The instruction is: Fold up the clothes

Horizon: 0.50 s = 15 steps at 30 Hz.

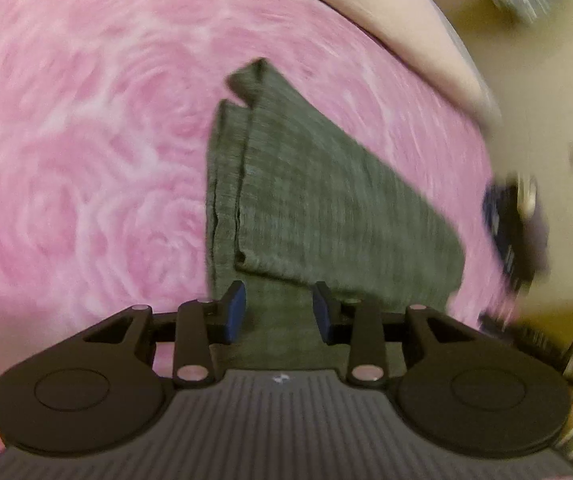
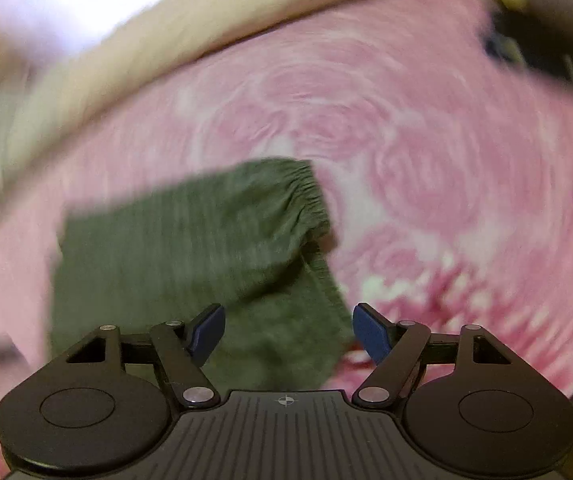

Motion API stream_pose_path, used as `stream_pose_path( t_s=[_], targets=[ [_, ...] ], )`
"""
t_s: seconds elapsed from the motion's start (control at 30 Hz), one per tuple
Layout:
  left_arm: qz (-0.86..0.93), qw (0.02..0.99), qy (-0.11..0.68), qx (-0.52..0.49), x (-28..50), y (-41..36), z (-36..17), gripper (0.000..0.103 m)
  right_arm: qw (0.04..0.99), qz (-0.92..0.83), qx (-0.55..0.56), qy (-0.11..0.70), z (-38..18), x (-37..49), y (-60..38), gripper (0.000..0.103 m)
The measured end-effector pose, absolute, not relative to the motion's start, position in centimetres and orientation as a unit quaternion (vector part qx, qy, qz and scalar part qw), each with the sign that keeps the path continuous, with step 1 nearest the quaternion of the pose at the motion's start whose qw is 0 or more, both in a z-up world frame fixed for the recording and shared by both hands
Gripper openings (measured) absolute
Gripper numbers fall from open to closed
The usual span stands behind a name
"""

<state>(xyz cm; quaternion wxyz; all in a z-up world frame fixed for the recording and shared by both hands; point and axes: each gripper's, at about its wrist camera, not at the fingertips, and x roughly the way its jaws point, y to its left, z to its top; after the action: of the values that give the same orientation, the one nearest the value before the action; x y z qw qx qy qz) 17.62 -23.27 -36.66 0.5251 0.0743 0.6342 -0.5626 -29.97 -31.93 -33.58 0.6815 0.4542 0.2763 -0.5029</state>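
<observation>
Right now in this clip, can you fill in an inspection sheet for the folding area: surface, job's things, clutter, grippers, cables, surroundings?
Surface: pink rose-patterned bedspread, blurred by motion.
Job's things: one green garment lying on the bedspread, folded over itself, gathered elastic band visible in the right wrist view.
Clutter: a dark blurred object at the bedspread's edge; cannot tell what it is.
Grippers: left hand-held gripper open over the garment, nothing clamped; right hand-held gripper open wider, over the garment's edge, nothing clamped.
Cables: nothing seen.
Surroundings: cream border beyond the bedspread; the rest is too blurred to tell.
</observation>
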Motion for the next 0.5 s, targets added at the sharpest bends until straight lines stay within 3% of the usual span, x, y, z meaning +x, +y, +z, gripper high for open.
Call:
stream_pose_path(
  t_s=[0.07,0.13,0.2,0.5],
  targets=[
    [-0.520,0.529,0.670,0.016,17.8,-23.1,-37.8,0.031,0.655,-0.506,0.525,0.197,-34.5,-31.7,-33.3,0.074],
    [-0.481,0.526,0.700,-0.039,17.9,-22.6,-39.0,0.031,0.633,-0.505,0.566,0.153,-35.4,-32.9,-34.7,0.065],
    [-0.448,0.525,0.719,-0.076,17.8,-22.2,-40.0,0.031,0.610,-0.503,0.601,0.115,-36.4,-33.9,-35.7,0.063],
    [-0.369,0.531,0.748,-0.149,17.3,-20.7,-42.4,0.033,0.570,-0.480,0.665,0.047,-39.7,-37.0,-37.0,0.059]
  ],
)
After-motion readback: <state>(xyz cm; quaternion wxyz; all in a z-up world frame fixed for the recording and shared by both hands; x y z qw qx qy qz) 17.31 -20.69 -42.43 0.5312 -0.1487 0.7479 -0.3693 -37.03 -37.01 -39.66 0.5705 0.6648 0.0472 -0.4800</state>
